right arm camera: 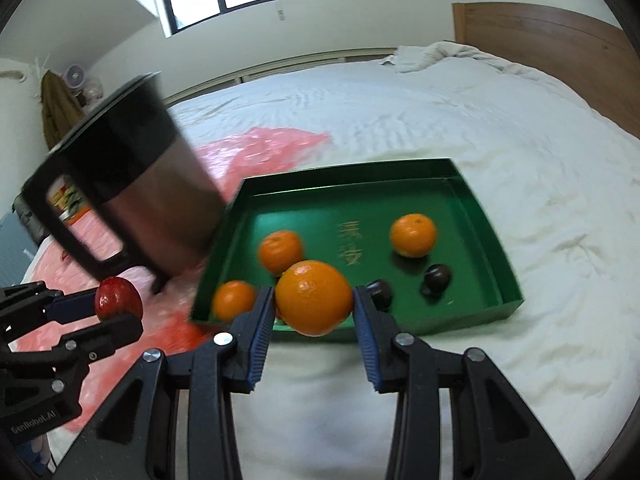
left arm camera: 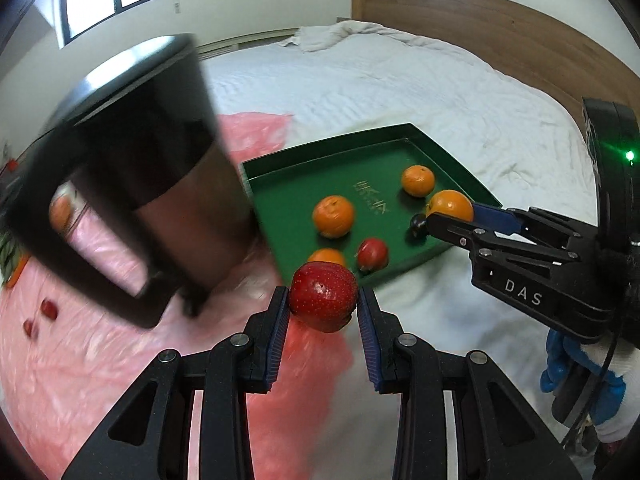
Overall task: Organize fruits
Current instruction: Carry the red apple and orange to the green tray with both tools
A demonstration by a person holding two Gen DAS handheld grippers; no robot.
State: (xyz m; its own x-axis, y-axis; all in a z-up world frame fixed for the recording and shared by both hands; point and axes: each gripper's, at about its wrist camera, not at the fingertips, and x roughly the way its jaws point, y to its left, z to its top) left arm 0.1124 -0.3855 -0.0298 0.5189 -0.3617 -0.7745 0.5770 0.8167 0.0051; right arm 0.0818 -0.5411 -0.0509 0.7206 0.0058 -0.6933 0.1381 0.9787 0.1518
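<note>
My left gripper [left arm camera: 323,300] is shut on a red apple [left arm camera: 323,297], held above the pink plastic sheet just before the green tray [left arm camera: 280,208]; it also shows in the right wrist view [right arm camera: 119,299]. My right gripper [right arm camera: 314,300] is shut on an orange [right arm camera: 314,297], held over the tray's near edge [right arm camera: 460,320]; the left wrist view shows it too [left arm camera: 450,205]. In the tray lie three oranges [right arm camera: 413,235] [right arm camera: 280,251] [right arm camera: 234,300], two dark plums [right arm camera: 437,278] [right arm camera: 380,292] and a small red apple [left arm camera: 372,254].
A black and steel container with a handle [left arm camera: 160,184] stands tilted and blurred at the left, beside the tray, on a pink plastic sheet [left arm camera: 80,340]. Small red fruits [left arm camera: 49,309] lie on the sheet. All rests on a white bed [right arm camera: 480,128] with a wooden headboard [right arm camera: 560,48].
</note>
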